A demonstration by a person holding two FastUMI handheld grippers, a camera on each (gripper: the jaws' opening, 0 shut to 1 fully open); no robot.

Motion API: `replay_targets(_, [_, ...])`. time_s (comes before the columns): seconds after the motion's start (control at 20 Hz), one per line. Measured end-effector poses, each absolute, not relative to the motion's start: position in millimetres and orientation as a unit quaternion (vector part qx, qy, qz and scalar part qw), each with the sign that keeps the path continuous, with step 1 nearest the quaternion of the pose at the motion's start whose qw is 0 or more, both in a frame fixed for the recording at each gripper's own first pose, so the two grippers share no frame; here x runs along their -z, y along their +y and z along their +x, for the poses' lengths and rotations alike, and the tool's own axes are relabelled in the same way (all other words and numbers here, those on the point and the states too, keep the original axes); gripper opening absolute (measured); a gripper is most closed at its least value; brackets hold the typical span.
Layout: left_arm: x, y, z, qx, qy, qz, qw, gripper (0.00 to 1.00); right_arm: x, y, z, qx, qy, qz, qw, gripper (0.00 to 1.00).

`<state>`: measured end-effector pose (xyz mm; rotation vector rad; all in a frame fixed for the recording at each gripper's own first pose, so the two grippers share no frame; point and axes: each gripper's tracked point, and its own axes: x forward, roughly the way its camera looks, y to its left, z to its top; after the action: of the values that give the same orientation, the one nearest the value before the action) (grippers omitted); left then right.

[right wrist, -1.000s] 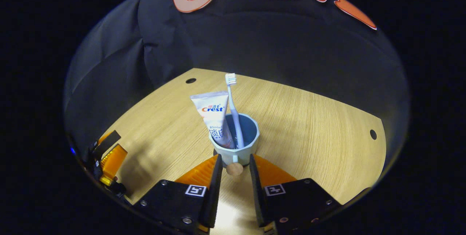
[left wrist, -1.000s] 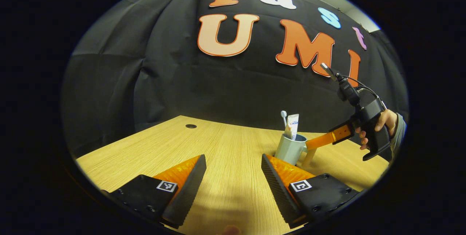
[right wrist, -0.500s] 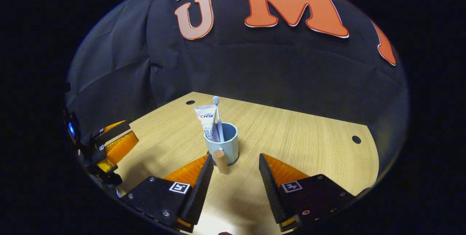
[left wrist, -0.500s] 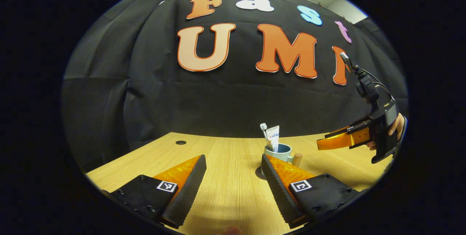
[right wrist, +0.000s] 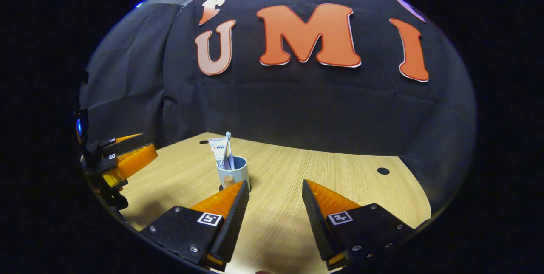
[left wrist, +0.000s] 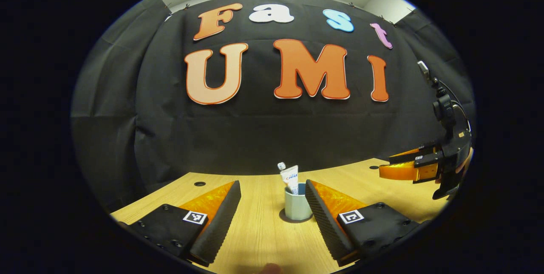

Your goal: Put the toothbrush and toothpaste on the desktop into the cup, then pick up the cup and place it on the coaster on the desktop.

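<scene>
cup [right wrist: 233,174] upright on coaster [left wrist: 297,218], mid-counter [right wrist: 340,172], holding toothbrush [right wrist: 229,148] and toothpaste [right wrist: 219,151] | left claw [left wrist: 272,216], right claw [right wrist: 274,216] wide open, empty | bare counter around cup, edges well apart

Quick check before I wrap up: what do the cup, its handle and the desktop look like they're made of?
Cup: pale blue-grey, smooth and matte with a thick rim, so probably ceramic, though plastic is possible. Handle: a light tan peg with a rounded end, looks like bare wood. Desktop: pale wood grain in even straight lines with a slight sheen, likely laminate or veneer rather than solid wood.
</scene>
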<state>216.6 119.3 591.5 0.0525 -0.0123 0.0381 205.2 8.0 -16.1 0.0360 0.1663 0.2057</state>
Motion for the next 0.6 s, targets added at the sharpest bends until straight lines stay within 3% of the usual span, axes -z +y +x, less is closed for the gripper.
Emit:
replay_targets(0.55, [-596,65,216,-0.012,-0.036,0.031,0.999,0.99,9,-23,197,-0.054,0.027,-0.003,0.998,0.76])
replay_targets(0.6, [-598,62,215,-0.011,-0.039,0.03,0.999,0.95,8,-22,198,-0.054,0.024,-0.006,0.998,0.76])
